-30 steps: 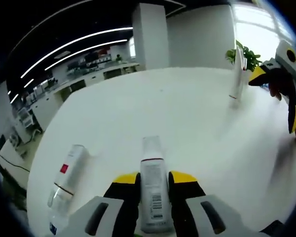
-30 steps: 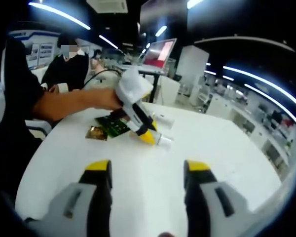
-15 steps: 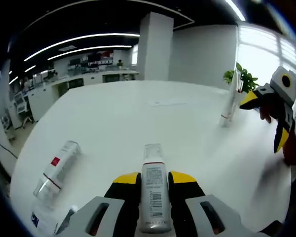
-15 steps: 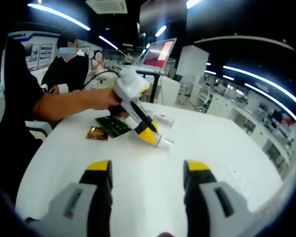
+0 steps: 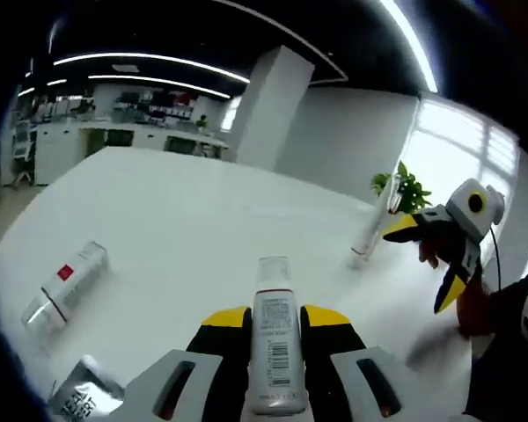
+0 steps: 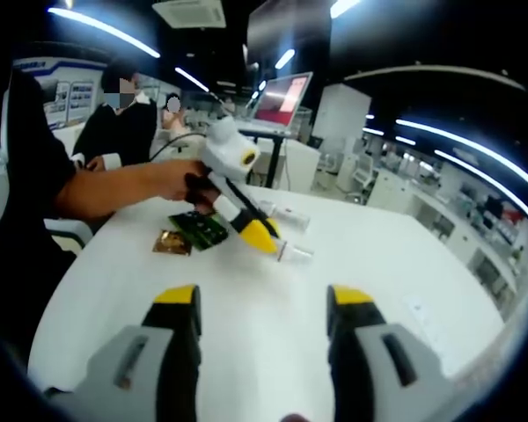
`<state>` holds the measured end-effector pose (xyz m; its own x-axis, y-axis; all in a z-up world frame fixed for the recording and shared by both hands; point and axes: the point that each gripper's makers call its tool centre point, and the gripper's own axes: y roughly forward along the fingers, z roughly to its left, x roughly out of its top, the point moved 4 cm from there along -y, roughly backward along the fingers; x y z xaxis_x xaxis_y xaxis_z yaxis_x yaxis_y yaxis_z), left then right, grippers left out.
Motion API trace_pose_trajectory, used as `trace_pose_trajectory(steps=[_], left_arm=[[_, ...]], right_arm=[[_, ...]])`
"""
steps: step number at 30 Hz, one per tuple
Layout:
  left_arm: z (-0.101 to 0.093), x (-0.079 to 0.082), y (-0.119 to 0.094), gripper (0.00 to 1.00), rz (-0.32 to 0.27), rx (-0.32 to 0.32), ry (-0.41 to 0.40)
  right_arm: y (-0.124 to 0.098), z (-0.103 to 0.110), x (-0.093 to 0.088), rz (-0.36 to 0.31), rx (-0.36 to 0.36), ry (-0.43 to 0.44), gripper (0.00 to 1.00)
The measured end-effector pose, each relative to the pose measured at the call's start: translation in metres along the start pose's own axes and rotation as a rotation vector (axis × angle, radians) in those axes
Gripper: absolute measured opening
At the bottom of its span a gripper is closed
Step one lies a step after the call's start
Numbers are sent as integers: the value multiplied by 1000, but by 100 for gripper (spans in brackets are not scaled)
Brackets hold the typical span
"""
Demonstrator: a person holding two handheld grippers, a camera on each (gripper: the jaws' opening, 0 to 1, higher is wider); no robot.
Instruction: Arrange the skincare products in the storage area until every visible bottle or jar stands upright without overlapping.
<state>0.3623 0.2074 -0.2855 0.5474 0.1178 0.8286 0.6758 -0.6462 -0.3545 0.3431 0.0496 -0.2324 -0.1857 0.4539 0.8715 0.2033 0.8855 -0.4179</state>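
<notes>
My left gripper (image 5: 275, 315) is shut on a white pump bottle (image 5: 273, 352) with a barcode label, its cap pointing away from me. In the right gripper view the left gripper (image 6: 258, 236) holds that bottle (image 6: 290, 251) low over the white table (image 6: 273, 290). A silver bottle with a red label (image 5: 66, 281) lies on its side at the left. A slim white tube (image 5: 370, 230) stands upright at the far right, beside my right gripper (image 5: 427, 262). My right gripper (image 6: 262, 295) is open with nothing between its jaws. Another bottle (image 6: 286, 214) lies beyond the left gripper.
A silver sachet (image 5: 84, 400) lies at the near left edge. A green packet (image 6: 198, 227) and a brown packet (image 6: 172, 242) lie near the person's arm (image 6: 114, 189). A laptop screen (image 6: 282, 97) stands behind the table, and a potted plant (image 5: 405, 189) stands past the far edge.
The left gripper has swung and tilted with the pump bottle still held, so its view has shifted. The right gripper has stayed open and almost still.
</notes>
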Motion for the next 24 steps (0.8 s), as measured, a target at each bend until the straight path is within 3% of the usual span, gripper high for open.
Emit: trace_pose_trajectory(steps=[11,24], left_arm=[[-33,12,-4,21,-58,-146,-19],[-73,28,-15,21,-150,-378,-85]], right_arm=[[-8,-3,9,-29,-24,-17,55],[-25,-10,29,-118,-56,-9,51]])
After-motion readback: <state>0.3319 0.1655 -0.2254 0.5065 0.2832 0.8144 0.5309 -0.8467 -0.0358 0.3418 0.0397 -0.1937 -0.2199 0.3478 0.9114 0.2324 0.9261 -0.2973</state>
